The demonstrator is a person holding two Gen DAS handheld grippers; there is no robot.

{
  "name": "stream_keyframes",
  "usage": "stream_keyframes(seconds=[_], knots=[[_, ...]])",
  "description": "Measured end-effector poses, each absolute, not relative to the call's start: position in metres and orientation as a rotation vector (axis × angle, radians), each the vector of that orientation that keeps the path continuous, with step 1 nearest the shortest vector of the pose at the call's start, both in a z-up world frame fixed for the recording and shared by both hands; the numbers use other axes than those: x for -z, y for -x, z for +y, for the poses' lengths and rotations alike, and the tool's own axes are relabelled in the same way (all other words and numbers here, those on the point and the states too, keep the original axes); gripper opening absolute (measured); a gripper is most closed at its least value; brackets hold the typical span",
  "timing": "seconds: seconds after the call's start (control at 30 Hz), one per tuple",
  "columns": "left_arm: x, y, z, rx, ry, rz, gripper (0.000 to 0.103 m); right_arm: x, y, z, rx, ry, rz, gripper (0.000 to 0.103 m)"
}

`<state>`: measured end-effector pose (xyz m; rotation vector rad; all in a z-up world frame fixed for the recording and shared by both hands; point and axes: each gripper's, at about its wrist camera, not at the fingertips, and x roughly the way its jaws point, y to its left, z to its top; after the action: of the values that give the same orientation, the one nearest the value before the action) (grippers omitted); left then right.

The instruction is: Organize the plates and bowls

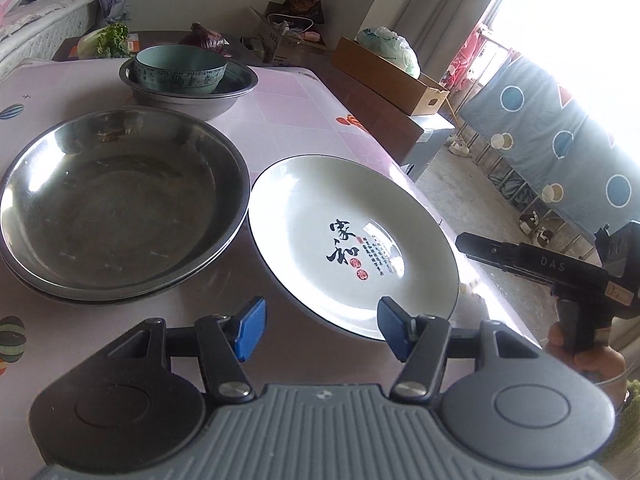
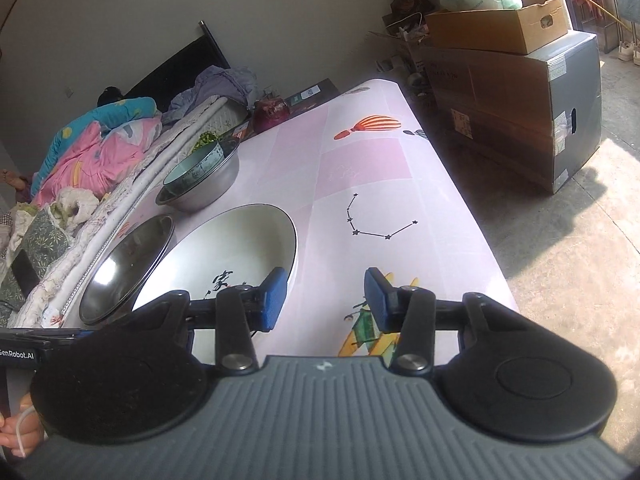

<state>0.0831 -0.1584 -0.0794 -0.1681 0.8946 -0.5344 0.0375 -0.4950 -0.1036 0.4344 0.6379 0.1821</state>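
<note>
Plates and bowls sit on the table [image 1: 304, 120]: a white plate [image 1: 348, 240] just beside 2 stacked steel basins [image 1: 120, 204], a green bowl [image 1: 180, 69] nested in a steel bowl [image 1: 192, 94] behind. Left hand-held gripper [image 1: 320, 330] and right hand-held gripper [image 2: 326, 298] both hover with jaws apart, holding nothing. Cardboard boxes [image 2: 516, 104] crowd the floor beyond.

I am viewing the right gripper [image 2: 325, 294] hovering with its blue pads spread apart and nothing between them. The left pad [image 2: 274, 298] is overlapping the white plate's [image 2: 224, 248] rim (contact cannot be confirmed). A steel plate [image 2: 124, 264] is lying just beside it; farther back, a teal bowl [image 2: 192, 170] is sitting inside a steel basin [image 2: 208, 188] on the pink tablecloth [image 2: 400, 184].
</note>
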Motion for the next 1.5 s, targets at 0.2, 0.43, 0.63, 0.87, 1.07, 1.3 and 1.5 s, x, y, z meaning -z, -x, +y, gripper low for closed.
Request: stream_keyframes(seconds=[0.2,0.43,0.63,0.87,1.07,1.3,1.5], knots=[[0.088,-0.090,-0.167,0.515,0.170,0.929,0.053,0.109,-0.085,-0.498,-0.250,-0.478,0.663,0.034],[0.090,-0.093,-0.166,0.494,0.186,0.930,0.041,0.109,-0.113,-0.477,-0.343,-0.466,0.716,0.033],[0.088,-0.091,-0.170,0.505,0.175,0.931,0.036,0.106,-0.114,-0.457,-0.356,-0.401,0.756,0.035],[0.087,-0.085,-0.165,0.525,0.164,0.950,0.039,0.101,-0.085,-0.452,-0.326,-0.390,0.801,0.037],[0.086,-0.066,-0.149,0.573,0.137,0.972,0.039,0.099,-0.046,-0.444,-0.300,-0.434,0.834,0.037],[0.086,-0.032,-0.119,0.618,0.122,0.975,0.040,0.097,0.007,-0.415,-0.272,-0.456,0.863,0.039],[0.086,-0.011,-0.081,0.625,0.169,0.982,0.040,0.092,0.038,-0.379,-0.259,-0.458,0.886,0.040]])
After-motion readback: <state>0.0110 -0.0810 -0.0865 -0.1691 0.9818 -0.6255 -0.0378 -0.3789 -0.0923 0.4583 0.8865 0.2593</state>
